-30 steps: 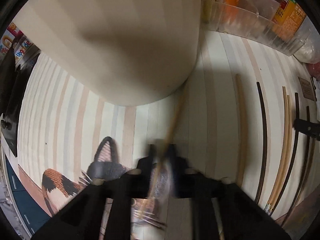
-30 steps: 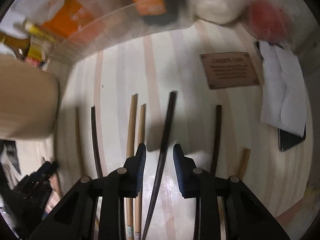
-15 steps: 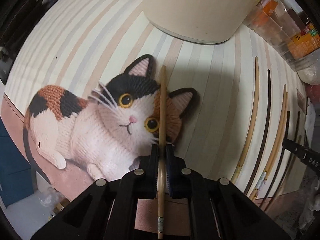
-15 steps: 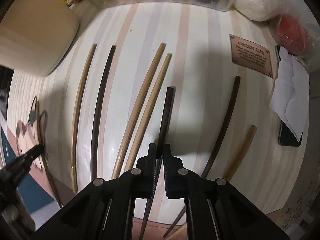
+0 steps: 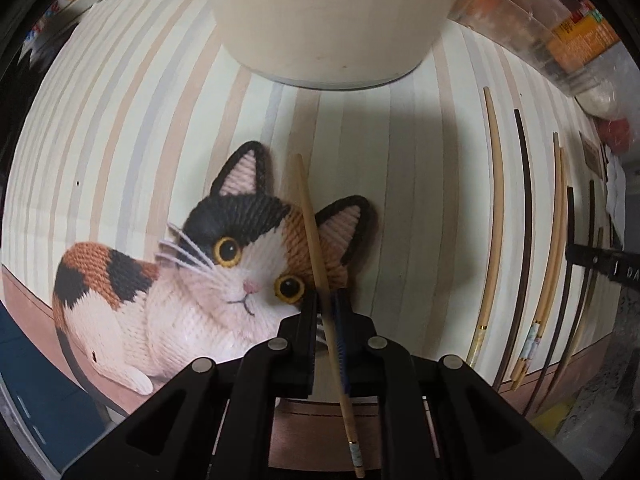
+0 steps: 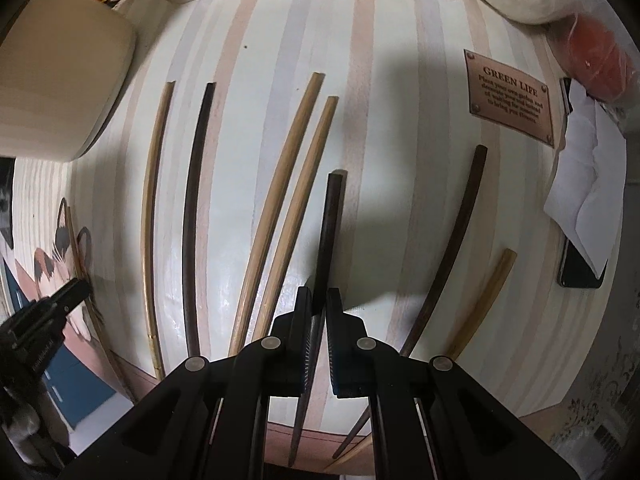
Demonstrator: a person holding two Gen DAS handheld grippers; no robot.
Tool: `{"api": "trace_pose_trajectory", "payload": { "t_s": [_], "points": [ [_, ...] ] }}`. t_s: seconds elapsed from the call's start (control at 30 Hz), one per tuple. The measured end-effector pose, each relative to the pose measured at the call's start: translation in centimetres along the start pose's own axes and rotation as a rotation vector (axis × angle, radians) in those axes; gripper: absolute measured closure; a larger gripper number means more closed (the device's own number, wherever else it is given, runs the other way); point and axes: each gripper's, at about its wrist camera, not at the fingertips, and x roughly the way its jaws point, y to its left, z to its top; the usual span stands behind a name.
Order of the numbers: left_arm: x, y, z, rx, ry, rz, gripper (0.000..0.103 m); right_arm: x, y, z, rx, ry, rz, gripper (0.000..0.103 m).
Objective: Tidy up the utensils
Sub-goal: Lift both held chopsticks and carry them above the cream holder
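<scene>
My left gripper (image 5: 326, 300) points down over the cat picture (image 5: 224, 264) on the striped mat. A light wooden chopstick (image 5: 310, 216) sits tilted between its pads, and the jaws are opening slightly. My right gripper (image 6: 319, 300) is shut on a dark chopstick (image 6: 330, 220) that lies among the others on the mat. Several more chopsticks lie in a row: a light one (image 6: 154, 200), a dark one (image 6: 196, 200), a light pair (image 6: 280, 200), another dark one (image 6: 452, 248) and a short light one (image 6: 488, 296). The left gripper (image 6: 72, 292) shows at the left edge of the right wrist view.
A cream round container (image 5: 328, 20) stands at the far side of the mat. A clear bin (image 5: 540, 40) with packets is behind on the right. A printed plaque (image 6: 510, 96), white paper (image 6: 588, 184) over a phone (image 6: 580, 276) and a red bag (image 6: 596, 56) lie to the right.
My left gripper drew back from the cream container with the light chopstick, which now tilts between the pads. My right gripper closed on the dark chopstick.
</scene>
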Motion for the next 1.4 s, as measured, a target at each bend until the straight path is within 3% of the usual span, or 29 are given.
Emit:
{"api": "trace_pose_trajectory", "payload": {
  "t_s": [0.2, 0.47, 0.6, 1.17, 1.4],
  "points": [
    [0.0, -2.1, 2.2, -0.015, -0.020, -0.001, 0.095, 0.2, -0.5, 1.2, 0.029, 0.029, -0.006, 0.095],
    [0.2, -2.2, 4.7, 0.003, -0.071, 0.032, 0.099, 0.0, 1.7, 1.1, -0.013, 0.000, -0.104, 0.095],
    [-0.4, -2.3, 5.3, 0.000, -0.098, 0.041, 0.099, -0.2, 2.0, 0.4, -0.016, -0.064, -0.109, 0.097],
    [-9.7, 0.0, 1.5, -0.020, -0.316, 0.000, 0.099, -6.7, 0.2, -6.1, 0.097, -0.335, 0.065, 0.097],
    [-15.6, 0.8, 0.9, -0.043, -0.452, -0.037, 0.099, -12.6, 1.3, -6.9, 0.071, -0.485, 0.112, 0.097]
  ]
}}
